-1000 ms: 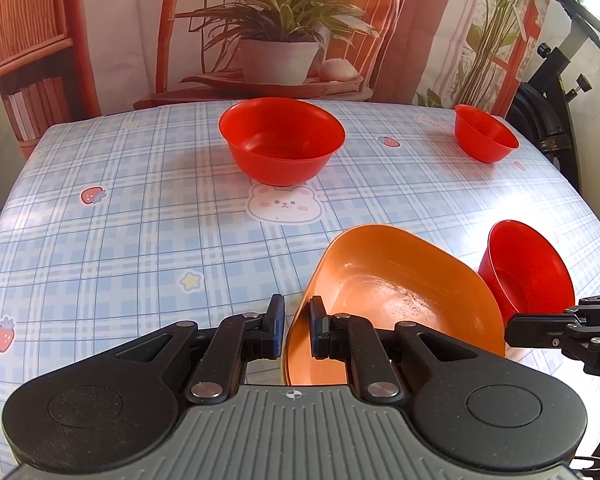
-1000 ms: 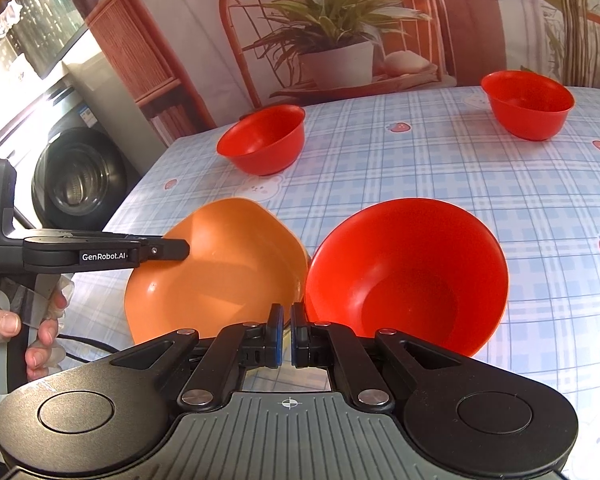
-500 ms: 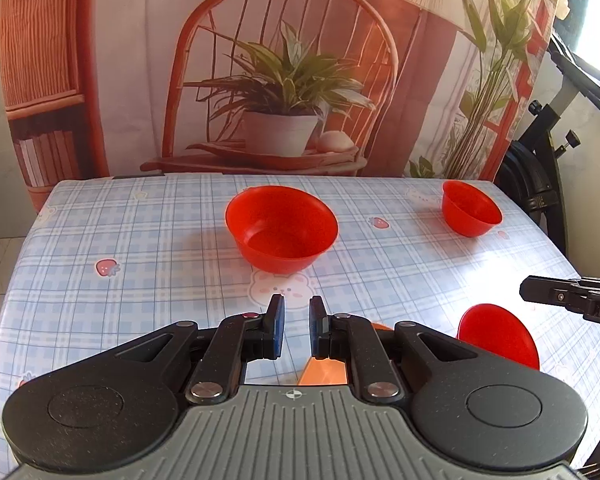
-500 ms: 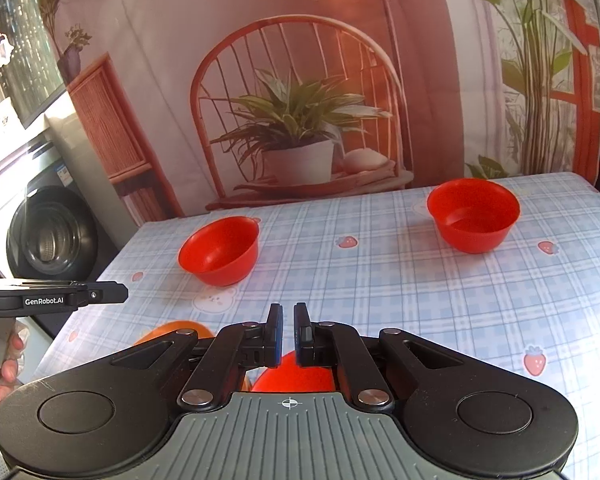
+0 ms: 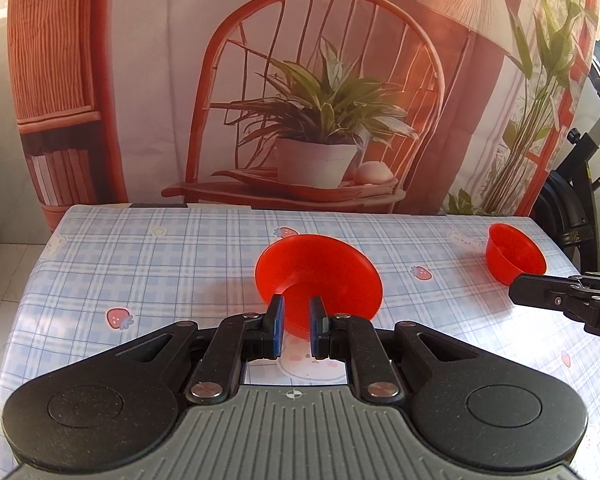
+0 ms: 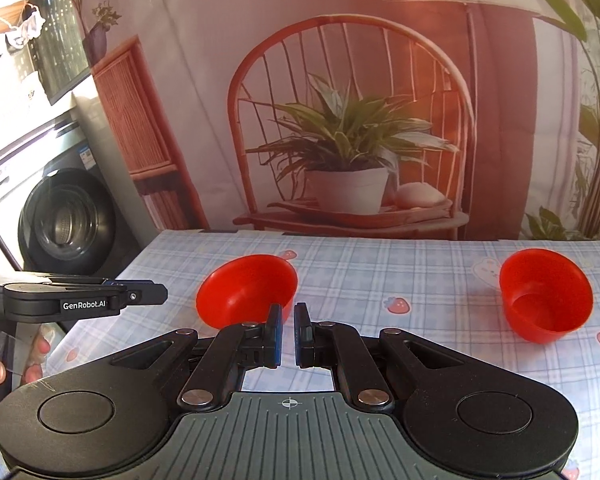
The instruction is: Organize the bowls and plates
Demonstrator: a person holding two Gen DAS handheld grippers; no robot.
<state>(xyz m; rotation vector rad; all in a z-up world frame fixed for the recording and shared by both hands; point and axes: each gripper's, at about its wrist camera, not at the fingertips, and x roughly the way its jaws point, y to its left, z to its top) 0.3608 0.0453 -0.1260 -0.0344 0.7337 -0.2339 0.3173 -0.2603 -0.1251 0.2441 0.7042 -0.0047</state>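
2 red bowls on checked tablecloth, well apart; both grippers clear of them.

Larger red bowl (image 5: pixel 318 280) mid-table, smaller red bowl (image 6: pixel 546 294) near right edge of tablecloth (image 5: pixel 160 264). Likely risk: thin rims slipping from narrow pads, or smaller bowl nudged off the edge on approach. Left gripper (image 5: pixel 296 330) and right gripper (image 6: pixel 288 336) closed, nothing held, touching nothing.
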